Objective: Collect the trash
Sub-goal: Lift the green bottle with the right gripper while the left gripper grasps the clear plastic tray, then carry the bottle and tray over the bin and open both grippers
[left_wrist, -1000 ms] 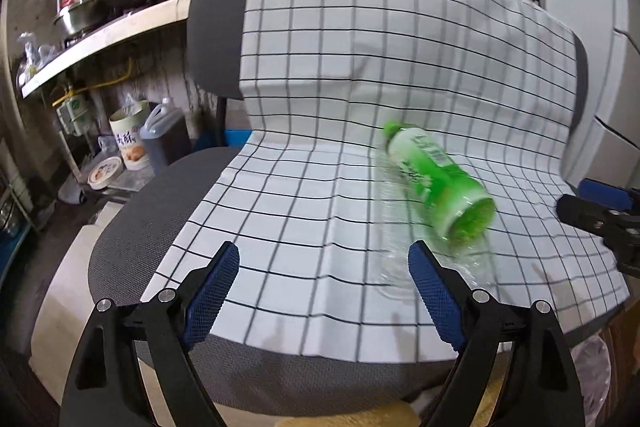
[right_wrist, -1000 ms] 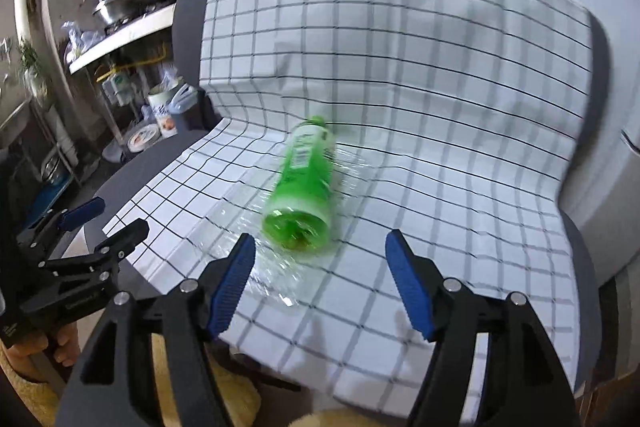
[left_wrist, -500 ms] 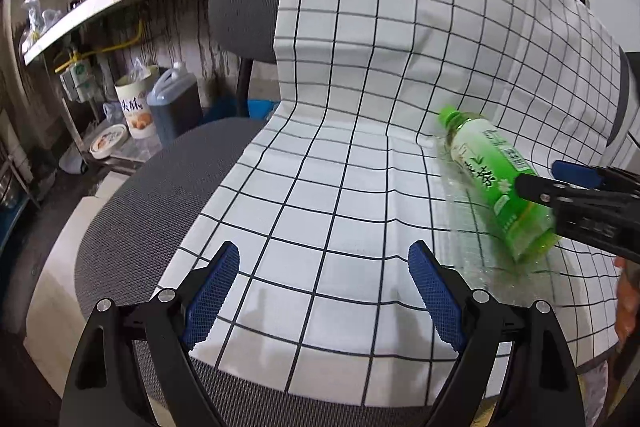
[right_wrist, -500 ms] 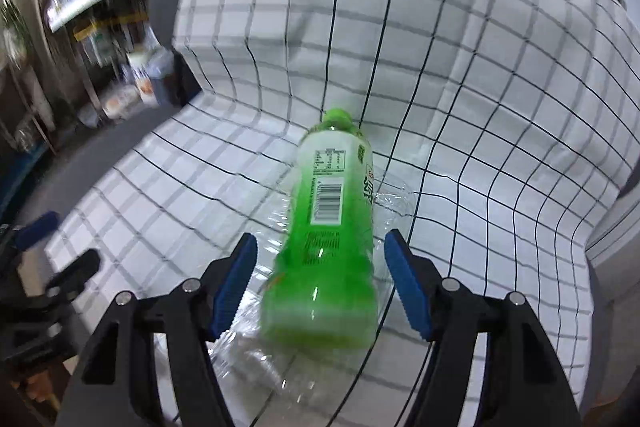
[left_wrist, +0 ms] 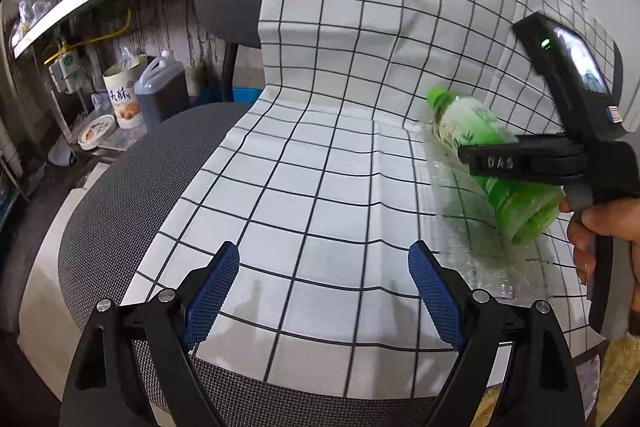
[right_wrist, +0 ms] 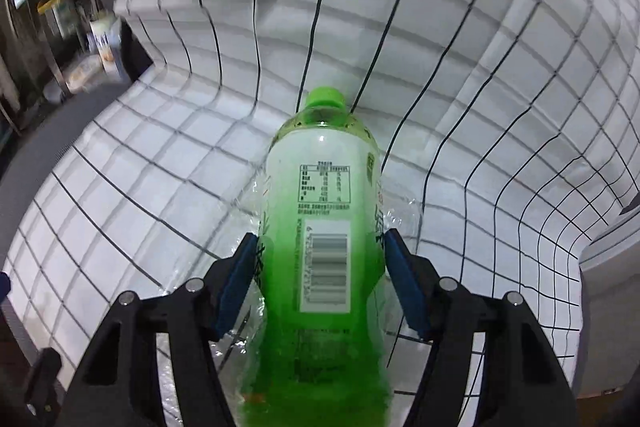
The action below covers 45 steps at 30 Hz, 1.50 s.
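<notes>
Green bottle lies on its side on crinkled clear plastic wrap, on the checked cloth over the chair seat, cap toward the backrest. Right gripper straddles the bottle, jaws just closing in; pads at its sides, firm contact unclear. Left gripper wide apart, holding nothing, above bare cloth well left of the bottle.

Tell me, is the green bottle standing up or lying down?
Lying down. The green bottle rests on its side on the checked cloth, cap pointing toward the chair back.
</notes>
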Each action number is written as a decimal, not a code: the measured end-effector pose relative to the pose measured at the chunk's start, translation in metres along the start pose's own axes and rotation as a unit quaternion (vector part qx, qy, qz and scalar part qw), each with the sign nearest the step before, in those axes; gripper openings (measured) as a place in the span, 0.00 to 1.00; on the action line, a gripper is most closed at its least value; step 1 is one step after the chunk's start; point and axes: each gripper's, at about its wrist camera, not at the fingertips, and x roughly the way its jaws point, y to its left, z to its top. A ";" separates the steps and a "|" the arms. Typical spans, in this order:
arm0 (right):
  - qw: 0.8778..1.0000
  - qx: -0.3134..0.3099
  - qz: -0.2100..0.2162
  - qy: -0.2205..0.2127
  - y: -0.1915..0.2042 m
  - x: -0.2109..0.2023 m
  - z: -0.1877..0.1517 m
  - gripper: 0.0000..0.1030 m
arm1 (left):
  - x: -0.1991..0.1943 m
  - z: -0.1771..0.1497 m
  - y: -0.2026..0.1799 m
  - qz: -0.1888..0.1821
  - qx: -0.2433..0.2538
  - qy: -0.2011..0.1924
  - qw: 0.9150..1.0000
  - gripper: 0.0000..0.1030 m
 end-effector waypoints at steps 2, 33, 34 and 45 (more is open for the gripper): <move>0.999 0.023 0.022 -0.041 -0.011 -0.025 -0.004 0.61 | -0.003 0.002 -0.003 -0.004 0.002 -0.003 1.000 0.84; 0.965 0.210 0.056 -0.147 -0.154 -0.158 -0.174 0.62 | 0.044 0.030 -0.084 -0.127 0.028 0.029 0.991 0.05; 0.963 0.213 0.055 -0.154 -0.156 -0.164 -0.177 0.62 | 0.029 0.028 -0.090 -0.129 0.037 0.014 0.991 0.05; 0.942 0.249 0.008 -0.224 -0.192 -0.238 -0.248 0.62 | -0.090 -0.023 -0.184 -0.226 0.130 -0.049 0.964 0.05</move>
